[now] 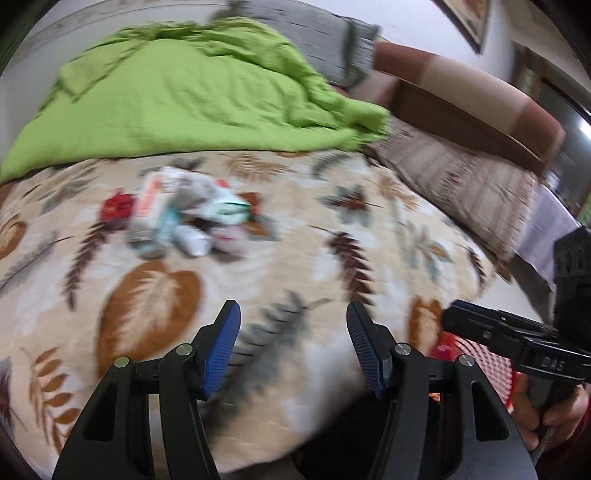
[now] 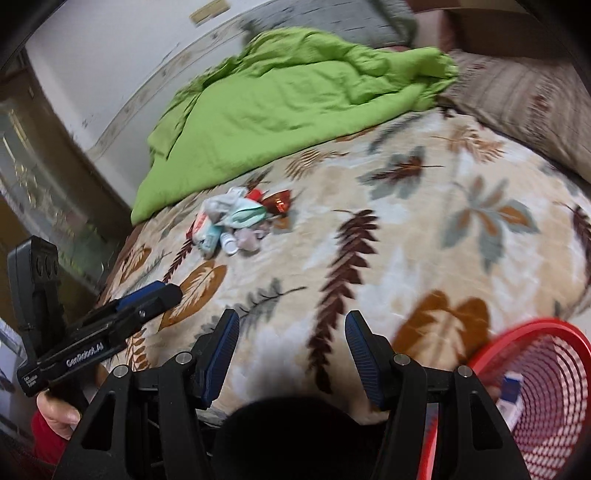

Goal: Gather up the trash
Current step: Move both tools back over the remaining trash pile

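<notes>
A small heap of trash (image 1: 184, 218), crumpled wrappers, small boxes and a red packet, lies on the leaf-patterned bedspread (image 1: 332, 258); it also shows in the right wrist view (image 2: 236, 221). My left gripper (image 1: 293, 347) is open and empty, held above the bedspread well short of the heap. My right gripper (image 2: 291, 350) is open and empty, also short of the heap. A red mesh bin (image 2: 535, 398) stands at the bed's near edge, to the right of my right gripper, with a blue and white box (image 2: 511, 395) inside. The frames are blurred.
A crumpled green blanket (image 1: 184, 99) lies beyond the trash. A striped brown pillow (image 1: 454, 184) and a brown headboard (image 1: 480, 99) are at the right. A grey cushion (image 1: 314, 33) sits at the back. The right gripper shows at the left view's right edge (image 1: 454, 314).
</notes>
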`<state>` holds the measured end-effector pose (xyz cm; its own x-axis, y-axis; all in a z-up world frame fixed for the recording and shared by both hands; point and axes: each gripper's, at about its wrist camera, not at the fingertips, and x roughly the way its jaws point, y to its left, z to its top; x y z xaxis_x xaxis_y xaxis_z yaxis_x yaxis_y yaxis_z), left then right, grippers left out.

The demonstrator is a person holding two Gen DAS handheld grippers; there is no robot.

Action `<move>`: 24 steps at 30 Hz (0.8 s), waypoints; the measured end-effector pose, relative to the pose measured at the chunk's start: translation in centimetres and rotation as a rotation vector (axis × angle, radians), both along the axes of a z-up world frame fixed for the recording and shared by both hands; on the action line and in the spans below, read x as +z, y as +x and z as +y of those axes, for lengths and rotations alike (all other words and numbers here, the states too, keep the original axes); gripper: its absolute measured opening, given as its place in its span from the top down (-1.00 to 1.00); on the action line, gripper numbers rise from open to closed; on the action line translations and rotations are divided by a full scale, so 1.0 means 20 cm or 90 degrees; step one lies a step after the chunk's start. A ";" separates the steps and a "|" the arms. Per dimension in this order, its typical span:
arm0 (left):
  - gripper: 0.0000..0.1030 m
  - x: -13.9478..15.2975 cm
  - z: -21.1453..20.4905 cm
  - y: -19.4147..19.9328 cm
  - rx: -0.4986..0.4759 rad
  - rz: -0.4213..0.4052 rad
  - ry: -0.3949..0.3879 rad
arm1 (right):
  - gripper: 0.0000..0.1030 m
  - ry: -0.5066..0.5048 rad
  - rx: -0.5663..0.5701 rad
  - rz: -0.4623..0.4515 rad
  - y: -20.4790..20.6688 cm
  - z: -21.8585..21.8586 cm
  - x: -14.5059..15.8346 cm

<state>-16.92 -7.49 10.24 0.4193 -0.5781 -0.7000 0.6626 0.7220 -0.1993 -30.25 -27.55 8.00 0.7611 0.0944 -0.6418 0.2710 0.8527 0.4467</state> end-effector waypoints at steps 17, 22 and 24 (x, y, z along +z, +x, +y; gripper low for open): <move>-0.14 -0.18 0.43 0.53 0.283 0.011 -0.014 | -0.58 -0.165 0.124 -0.028 0.92 0.37 0.12; -0.14 -0.20 0.50 0.58 0.325 0.032 -0.021 | -0.58 -0.193 0.122 -0.012 1.22 0.46 0.06; -0.14 -0.22 0.52 0.60 0.335 0.042 -0.025 | -0.58 -0.203 0.107 -0.001 1.33 0.48 0.02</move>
<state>-4.87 2.90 5.93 0.6158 -0.3269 -0.7169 0.1974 0.9449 -0.2613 -3.73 -17.89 8.48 0.7525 0.0128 -0.6584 0.1150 0.9819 0.1506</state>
